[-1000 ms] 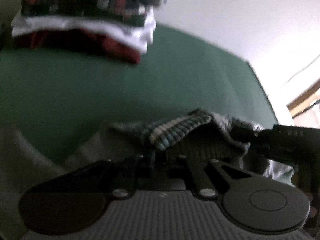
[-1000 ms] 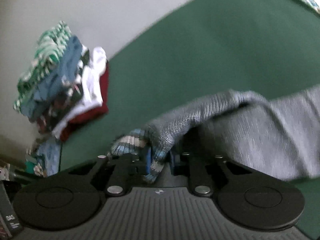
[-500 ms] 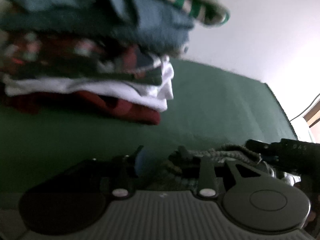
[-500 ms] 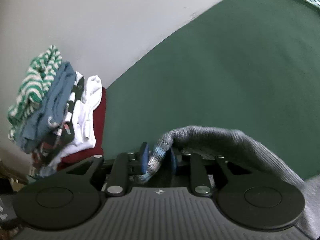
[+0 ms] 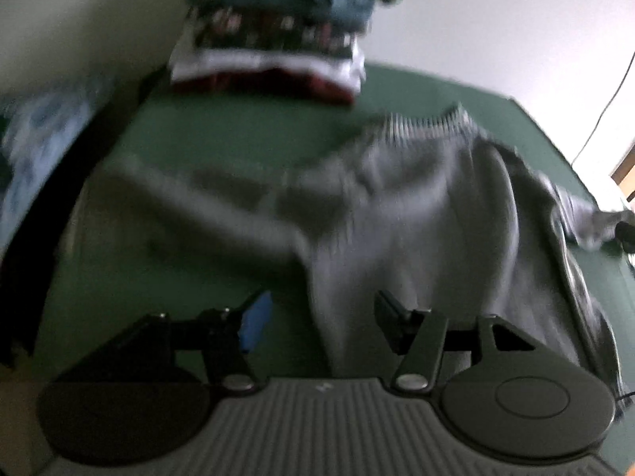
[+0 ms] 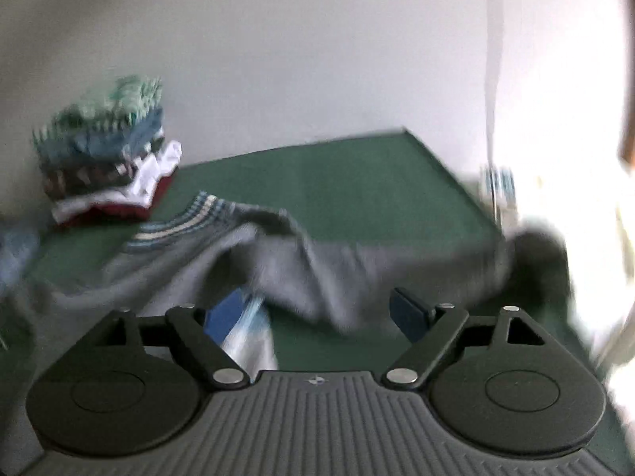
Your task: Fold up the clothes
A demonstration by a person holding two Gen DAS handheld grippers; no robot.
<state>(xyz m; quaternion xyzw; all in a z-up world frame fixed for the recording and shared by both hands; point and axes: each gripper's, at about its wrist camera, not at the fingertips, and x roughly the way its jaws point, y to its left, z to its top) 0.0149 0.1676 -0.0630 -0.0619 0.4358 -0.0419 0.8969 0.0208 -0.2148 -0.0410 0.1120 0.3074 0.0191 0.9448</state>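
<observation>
A grey knitted sweater (image 5: 416,214) with a striped hem (image 6: 178,226) lies loosely spread on the green table (image 5: 222,139), blurred by motion. In the left wrist view my left gripper (image 5: 321,321) hangs just above the sweater's near edge. Its jaws are opening and the pads do not press on the cloth. My right gripper (image 6: 317,313) stands over the sweater's near part (image 6: 317,277), jaws opening wide. A pale striped bit of cloth (image 6: 250,337) lies beside its left finger, and nothing is gripped.
A stack of folded clothes (image 5: 278,39) (image 6: 107,158) stands at the table's far left corner against the white wall. A blue-and-white cloth (image 5: 39,131) lies beyond the left edge. The table's right edge (image 6: 456,182) meets a bright area.
Both grippers were shut on the sweater's striped edge and carrying it toward the stack. Now they have opened, let it go and drawn back, and the sweater lies on the table.
</observation>
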